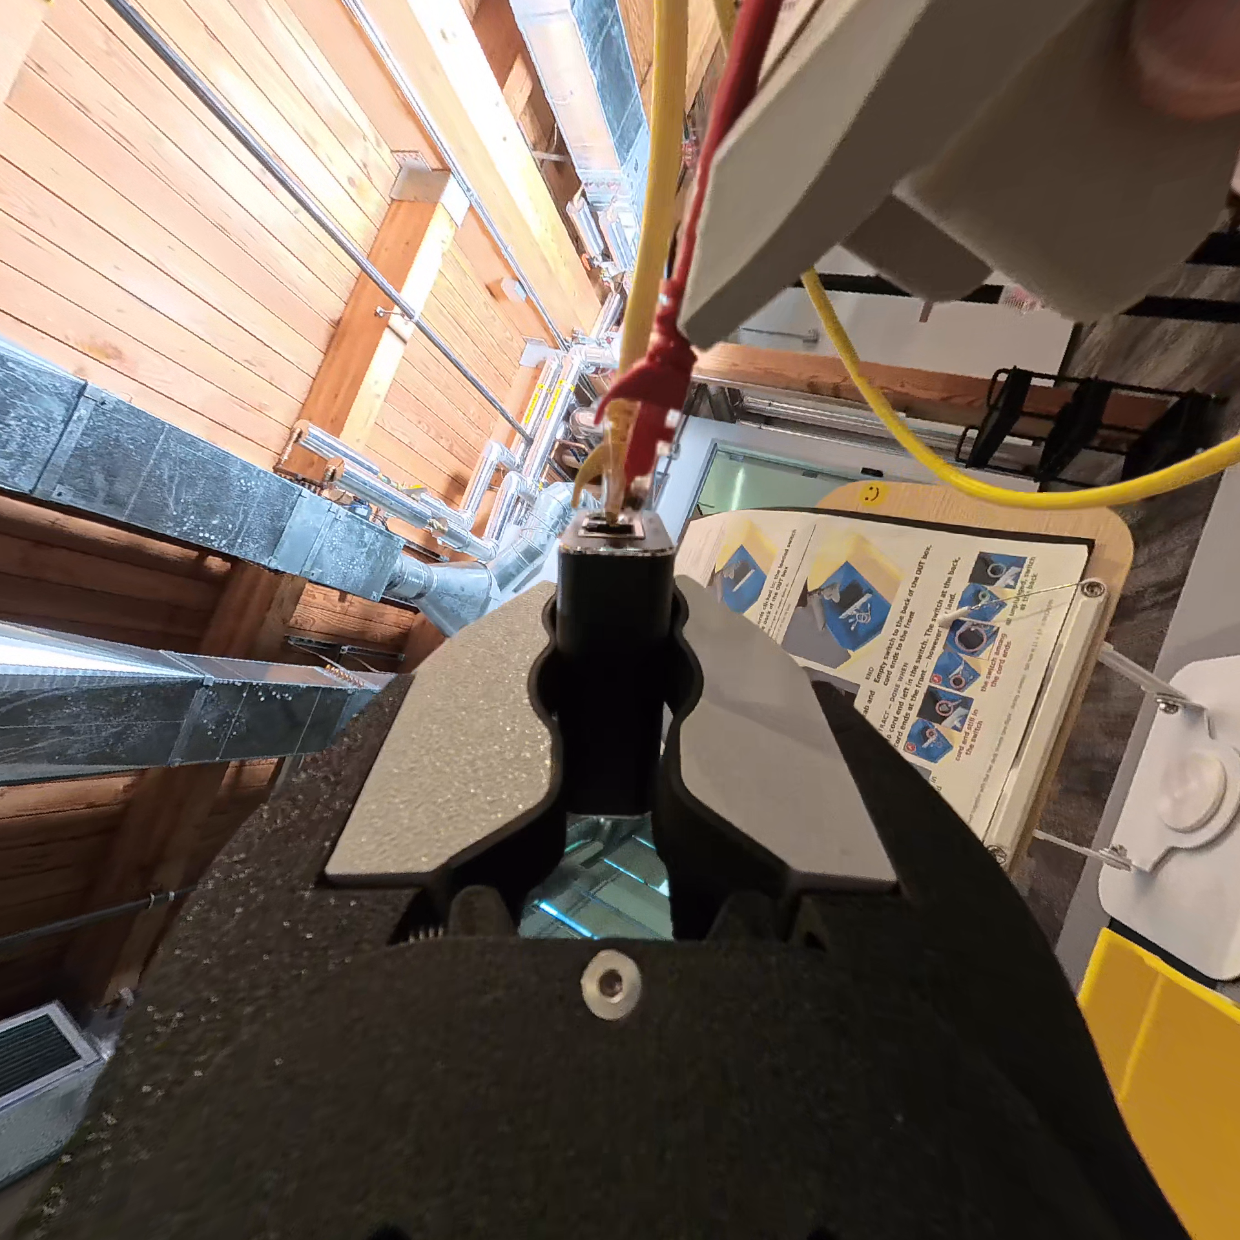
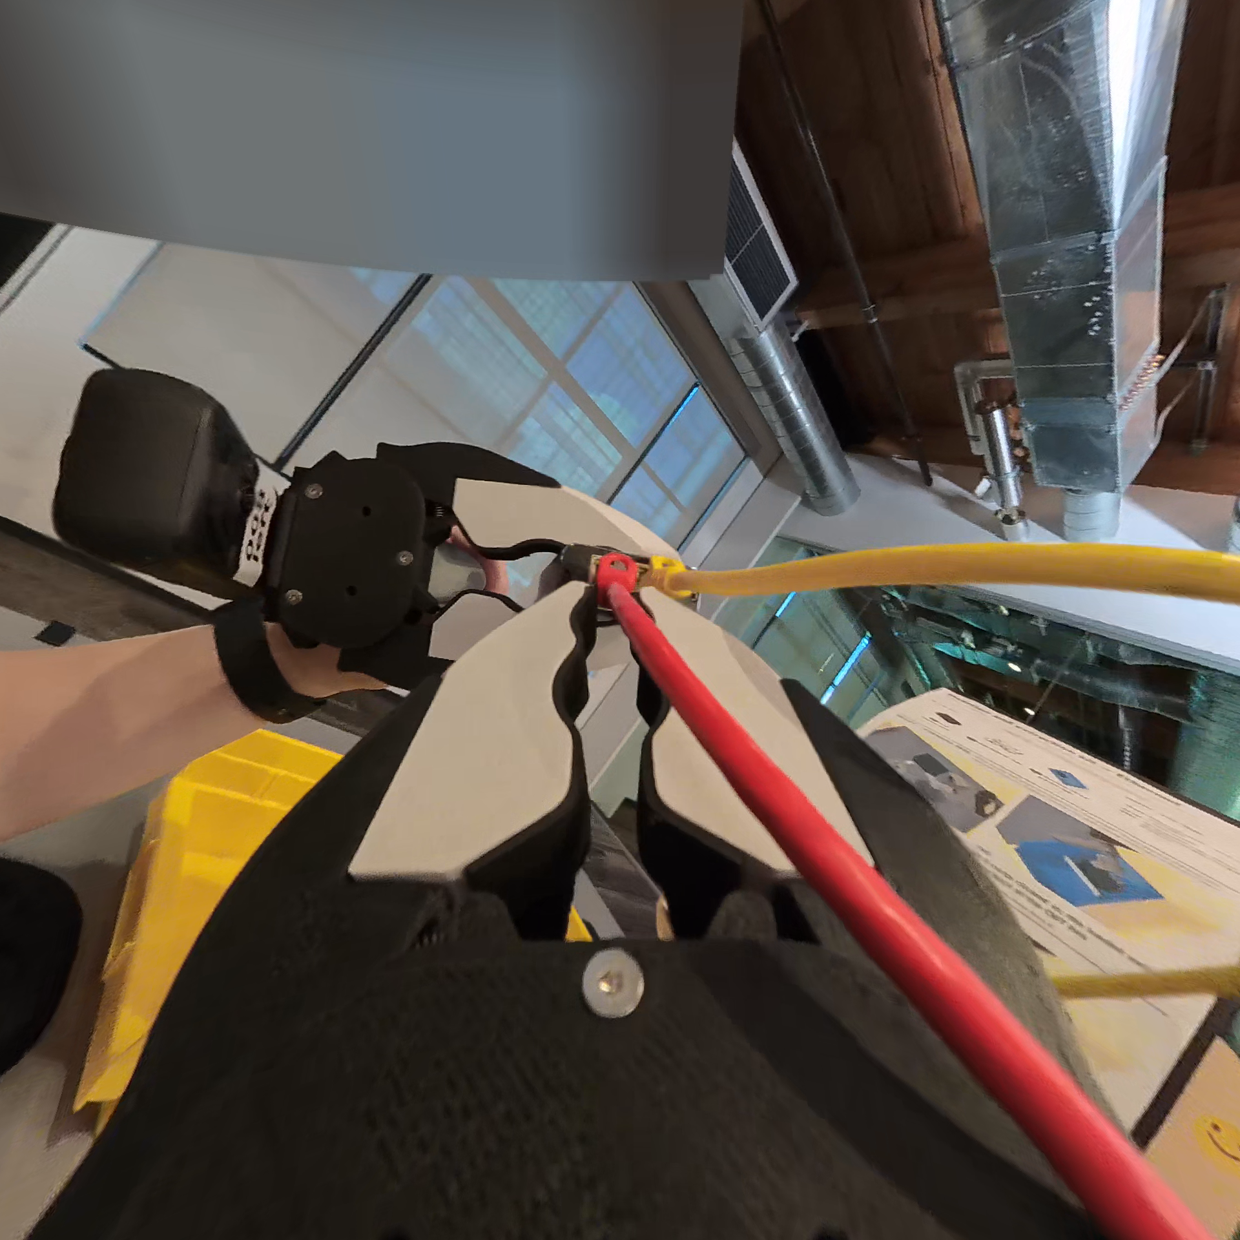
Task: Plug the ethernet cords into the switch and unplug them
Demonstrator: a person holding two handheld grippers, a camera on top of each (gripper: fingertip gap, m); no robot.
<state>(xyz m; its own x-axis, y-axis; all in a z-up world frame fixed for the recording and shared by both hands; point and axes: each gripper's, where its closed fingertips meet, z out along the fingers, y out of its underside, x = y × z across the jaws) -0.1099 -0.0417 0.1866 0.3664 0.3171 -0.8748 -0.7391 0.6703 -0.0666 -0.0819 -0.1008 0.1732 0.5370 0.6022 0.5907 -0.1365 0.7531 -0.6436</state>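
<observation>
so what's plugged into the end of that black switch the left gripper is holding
Two cord plugs sit at the port end of the black switch: a yellow cord and a red cord. Whether each is fully seated can't be seen; the plugs overlap and hide the ports.

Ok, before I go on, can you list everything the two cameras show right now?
switch: one, black, clamped between the left gripper's fingers, ports facing away
red cord: one, its plug at the switch ports, running back over the right gripper
yellow cord: at least one, its plug at the ports beside the red one
instruction sheet: one, printed, on a wooden board
bin: one, yellow, below the grippers
mount: one, white, beside the board
ducts: several, silver metal, overhead
left gripper: shut on the switch
right gripper: tips at the red plug; grip unclear
forearm: one, strapped to the left gripper
</observation>
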